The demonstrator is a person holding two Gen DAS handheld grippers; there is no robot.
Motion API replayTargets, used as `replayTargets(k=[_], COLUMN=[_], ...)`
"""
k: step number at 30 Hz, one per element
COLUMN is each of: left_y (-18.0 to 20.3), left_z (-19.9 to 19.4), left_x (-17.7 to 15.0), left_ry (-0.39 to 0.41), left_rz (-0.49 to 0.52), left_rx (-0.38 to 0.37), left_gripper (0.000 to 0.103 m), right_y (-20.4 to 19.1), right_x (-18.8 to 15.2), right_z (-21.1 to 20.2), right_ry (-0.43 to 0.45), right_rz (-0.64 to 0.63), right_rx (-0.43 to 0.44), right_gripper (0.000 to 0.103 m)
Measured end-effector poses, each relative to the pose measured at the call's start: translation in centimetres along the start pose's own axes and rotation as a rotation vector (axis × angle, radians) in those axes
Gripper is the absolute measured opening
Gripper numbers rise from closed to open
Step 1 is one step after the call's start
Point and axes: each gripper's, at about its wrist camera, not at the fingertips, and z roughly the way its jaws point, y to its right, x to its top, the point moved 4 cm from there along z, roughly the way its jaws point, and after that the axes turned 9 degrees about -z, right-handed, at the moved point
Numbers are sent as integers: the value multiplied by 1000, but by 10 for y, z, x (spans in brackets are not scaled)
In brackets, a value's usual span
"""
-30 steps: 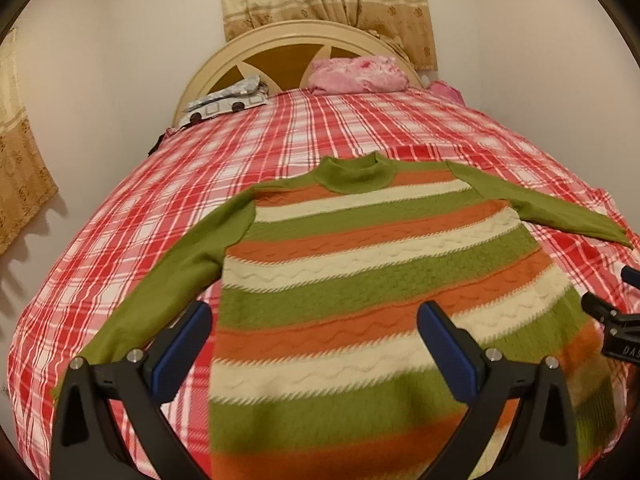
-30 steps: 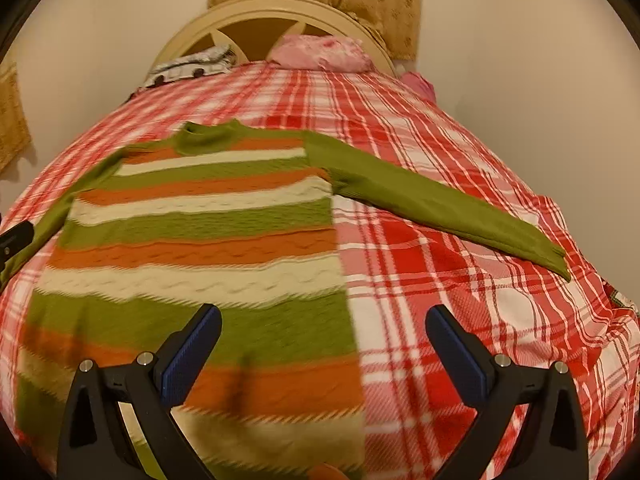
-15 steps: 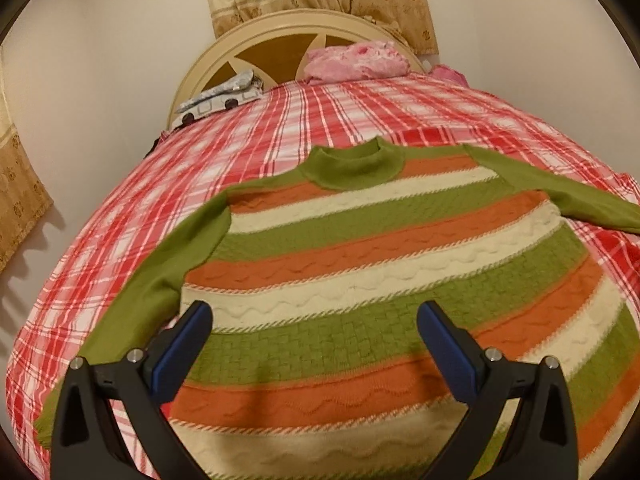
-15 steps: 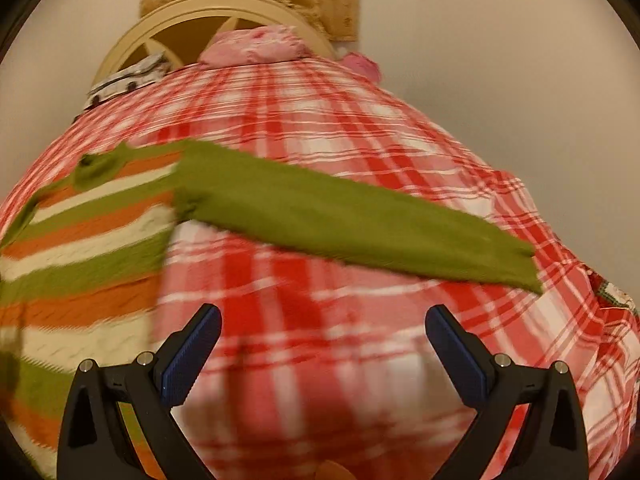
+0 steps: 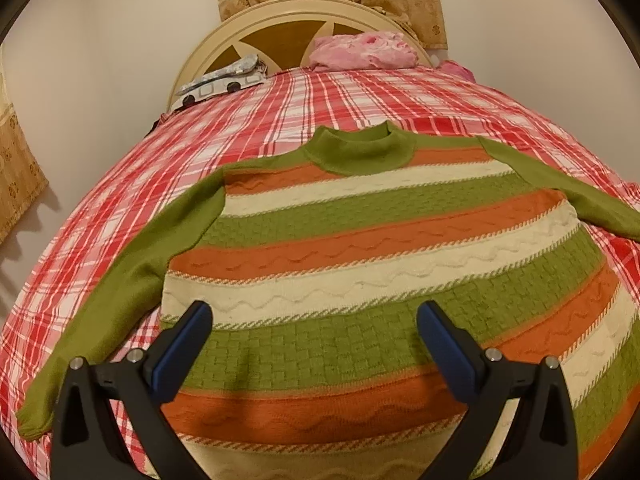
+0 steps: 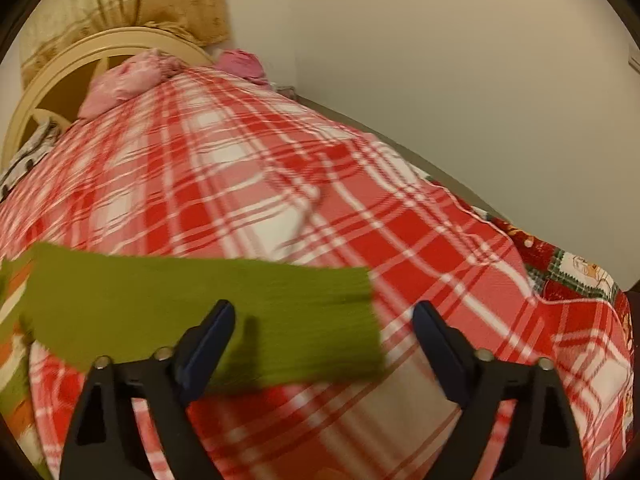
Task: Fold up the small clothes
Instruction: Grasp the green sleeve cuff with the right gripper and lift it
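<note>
A small striped sweater (image 5: 360, 240) in green, orange and cream lies flat, front up, on a red plaid bed (image 5: 280, 112), its green collar (image 5: 360, 152) toward the headboard. My left gripper (image 5: 314, 332) is open above the sweater's lower body, holding nothing. The sweater's left sleeve (image 5: 132, 272) stretches toward the bed's near left edge. In the right wrist view the green right sleeve (image 6: 200, 308) lies straight across the bed. My right gripper (image 6: 322, 330) is open just above its cuff end, holding nothing.
A cream headboard (image 5: 304, 20) and pink bundles (image 5: 360, 50) are at the far end, with a patterned pillow (image 5: 224, 82) beside them. A wall (image 6: 440, 80) runs along the bed's right side. A patterned cloth (image 6: 568, 272) lies at the right edge.
My left gripper moved forward over the sweater's body. My right gripper swung right and forward, from over the sweater's hem to over the right sleeve's cuff. Both stayed open.
</note>
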Motion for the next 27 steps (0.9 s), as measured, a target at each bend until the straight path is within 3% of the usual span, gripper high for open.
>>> replayTargets(k=[5, 10, 11, 13, 15, 18, 27], left_y=[-4, -8, -8, -7, -9, -16, -35], left_z=[5, 10, 10, 9, 9, 10, -4], left_x=[0, 3, 3, 3, 3, 4, 7], left_ry=[-8, -20, -19, -19, -15, -16, -4], left_rz=[-9, -30, -32, -30, -39, -64, -108], left_rx=[11, 6, 4, 3, 22, 39, 17], left_gripper=[103, 103, 103, 103, 103, 103, 103], right_y=[12, 7, 5, 1, -1, -6, -28], right_x=[-2, -3, -2, -1, 1, 3, 28], right_z=[14, 19, 20, 22, 23, 19, -22], right_ry=[-36, -36, -36, -39, -33, -29, 65], right_rz=[26, 25, 24, 18, 20, 10, -8], right_rx=[3, 75, 93, 97, 131, 135, 165], right_gripper=[70, 51, 43, 38, 17, 10, 8])
